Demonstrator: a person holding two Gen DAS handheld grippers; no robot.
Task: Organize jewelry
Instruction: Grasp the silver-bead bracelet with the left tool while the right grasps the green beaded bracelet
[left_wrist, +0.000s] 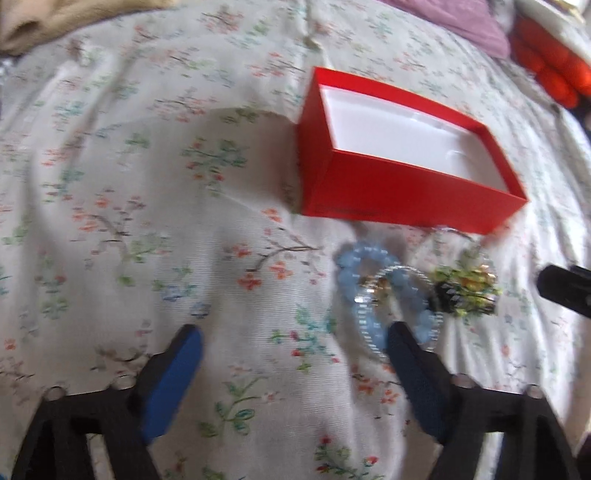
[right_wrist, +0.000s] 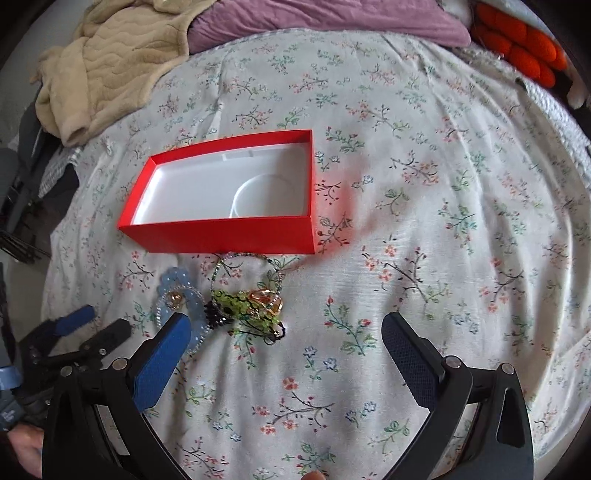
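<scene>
An open red box (left_wrist: 402, 192) with a white inside lies on the floral bedsheet; it also shows in the right wrist view (right_wrist: 225, 234). Just in front of it lies a heap of jewelry: a pale blue bead bracelet (left_wrist: 373, 280) (right_wrist: 173, 280), a clear crystal bracelet (left_wrist: 364, 321) (right_wrist: 201, 332), a green and gold beaded piece (left_wrist: 465, 291) (right_wrist: 255, 302) and a thin beaded ring (right_wrist: 251, 260). My left gripper (left_wrist: 295, 341) is open, its right finger beside the bracelets. My right gripper (right_wrist: 286, 328) is open over the sheet, the heap at its left finger.
A beige blanket (right_wrist: 110, 66) and a purple cloth (right_wrist: 321, 18) lie at the far side of the bed. An orange knitted item (right_wrist: 521, 40) sits at the far right. The left gripper shows at the left edge of the right wrist view (right_wrist: 85, 332).
</scene>
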